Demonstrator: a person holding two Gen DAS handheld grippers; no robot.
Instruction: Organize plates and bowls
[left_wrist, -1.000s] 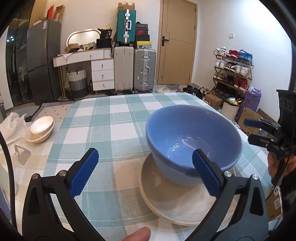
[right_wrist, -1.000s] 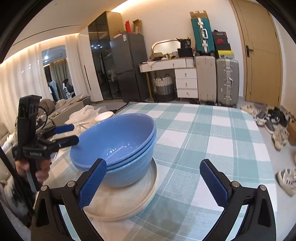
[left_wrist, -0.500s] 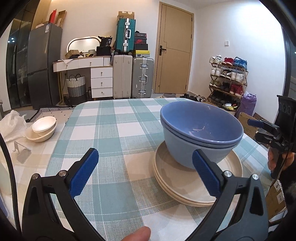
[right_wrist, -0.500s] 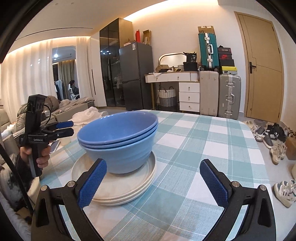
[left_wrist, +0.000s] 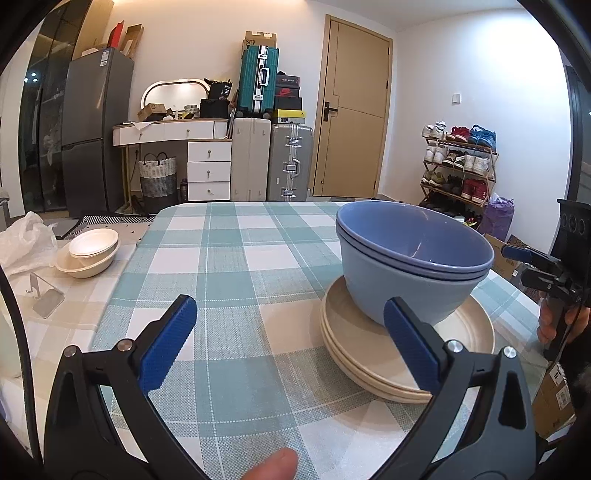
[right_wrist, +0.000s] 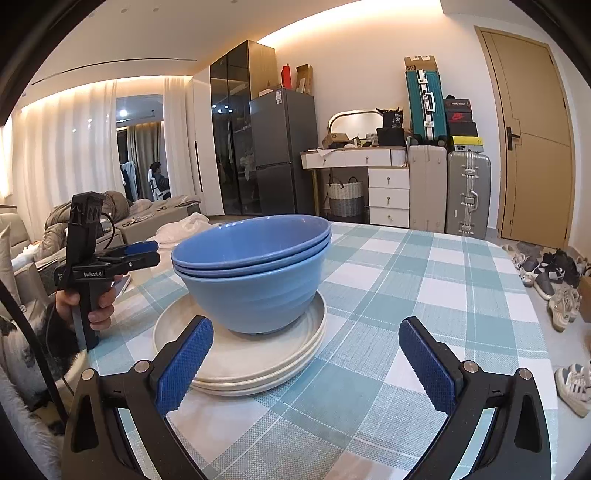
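Observation:
Nested blue bowls stand upright on a stack of cream plates on the checked table. My left gripper is open and empty, held back from the stack, which sits ahead to its right. My right gripper is also open and empty, with the stack ahead to its left. Each gripper shows at the edge of the other's view, held in a hand, apart from the dishes.
Nested cream bowls and a small metal stand rest on the beige surface at the left, by a white plastic bag. The table stretches bare toward the far edge. Suitcases, a dresser and a shoe rack stand beyond.
Both grippers have drawn back and lowered from the stack, so the bowls and plates look farther off. The bowls and plates themselves stayed in place.

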